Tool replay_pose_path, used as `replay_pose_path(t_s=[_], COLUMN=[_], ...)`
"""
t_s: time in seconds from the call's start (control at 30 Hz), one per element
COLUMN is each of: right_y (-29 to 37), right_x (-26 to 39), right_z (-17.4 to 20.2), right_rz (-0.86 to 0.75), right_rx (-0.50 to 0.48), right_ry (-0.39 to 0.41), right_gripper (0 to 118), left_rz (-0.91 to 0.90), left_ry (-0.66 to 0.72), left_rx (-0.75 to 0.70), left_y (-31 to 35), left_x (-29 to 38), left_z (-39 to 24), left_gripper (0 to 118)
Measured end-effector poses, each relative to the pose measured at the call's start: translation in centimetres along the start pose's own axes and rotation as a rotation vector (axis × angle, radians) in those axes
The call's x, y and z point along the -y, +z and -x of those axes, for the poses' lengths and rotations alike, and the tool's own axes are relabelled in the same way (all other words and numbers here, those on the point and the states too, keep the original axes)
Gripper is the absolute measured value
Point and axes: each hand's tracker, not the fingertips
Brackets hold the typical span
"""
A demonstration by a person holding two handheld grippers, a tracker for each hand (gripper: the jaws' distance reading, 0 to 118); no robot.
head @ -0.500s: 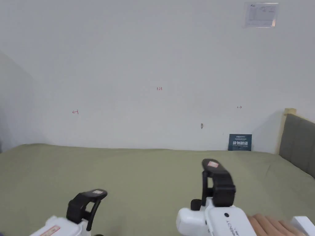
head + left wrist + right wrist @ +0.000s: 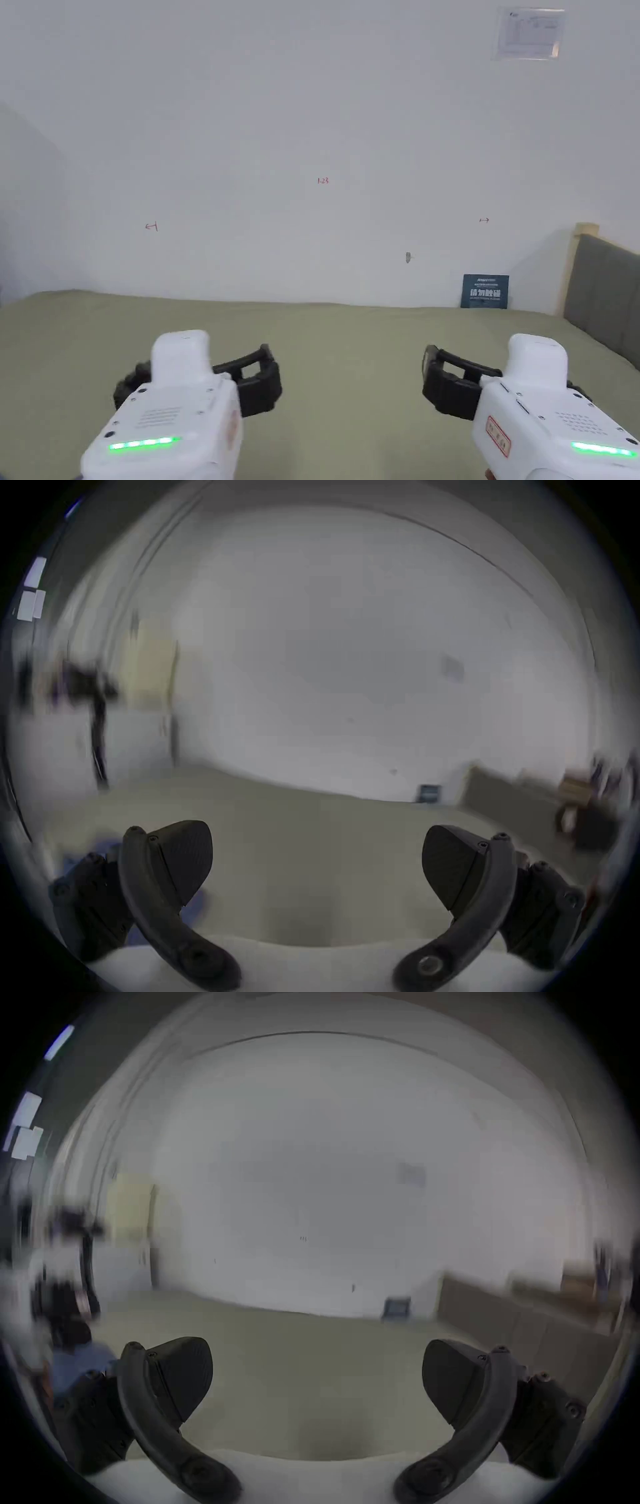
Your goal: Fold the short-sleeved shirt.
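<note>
Olive-green bed sheet bare ahead; shirt's whereabouts cannot be told. Left gripper and right gripper hover, jaws wide apart, empty. Judged step: pre-grasp; next, locate the shirt.

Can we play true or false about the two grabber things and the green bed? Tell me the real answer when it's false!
1. Both grippers are held above a green bed cover. True.
2. The left gripper is squeezing a shirt. False: its fingers stand wide apart with nothing between them.
3. The right gripper is open. True.
4. The wall behind the bed is bright red. False: it is white, with a few tiny marks.
5. A small dark blue sign leans at the bottom of the wall. True.
6. A folded shirt lies between the grippers on the cover. False: the cover there is bare.
</note>
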Motion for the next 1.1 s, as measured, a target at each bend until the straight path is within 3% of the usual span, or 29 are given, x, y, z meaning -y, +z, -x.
replay_pose_path(t_s=[0.03, 0.1, 0.3, 0.57, 0.73, 0.77, 0.8, 0.83, 0.87, 1.1], right_y=[0.4, 1.1, 1.7, 1.2, 1.4, 1.5, 1.8, 1.9, 1.9, 1.9], right_x=[0.2, 0.4, 0.6, 0.5, 0.2, 0.2, 0.2, 0.3, 0.3, 0.2], right_z=[0.5, 1.0, 1.8, 2.3, 2.2, 2.2, 2.1, 2.3, 2.3, 2.4], right_rz=[-0.015, -0.037, -0.051, -0.052, -0.024, -0.025, -0.032, -0.058, -0.067, -0.056], right_rx=[0.008, 0.018, 0.042, 0.027, 0.047, 0.052, 0.049, 0.078, 0.091, 0.062], right_ry=[0.050, 0.128, 0.248, 0.277, 0.256, 0.254, 0.256, 0.275, 0.282, 0.242], right_gripper=[118, 118, 118, 118, 117, 103, 73, 35, 7, 6], left_rz=[-0.023, -0.009, 0.012, 0.038, 0.058, 0.056, 0.049, 0.051, 0.068, 0.084], left_ry=[-0.072, -0.045, -0.041, -0.042, -0.023, -0.025, -0.029, -0.033, -0.041, -0.042], left_rx=[-0.008, 0.072, 0.053, 0.055, 0.052, 0.046, 0.048, 0.052, 0.060, 0.097], left_y=[0.3, 0.4, 0.0, -0.1, -0.4, -0.3, -0.2, -0.3, -0.6, -0.6], left_x=[-0.3, -0.5, -0.3, -0.4, -0.6, -0.6, -0.6, -0.6, -0.6, -0.2], left_z=[-0.5, -0.9, 0.0, 0.5, 0.8, 0.9, 0.7, 0.7, 0.7, 0.6], left_gripper=[118, 118, 118, 118, 115, 94, 58, 10, 0, 0])
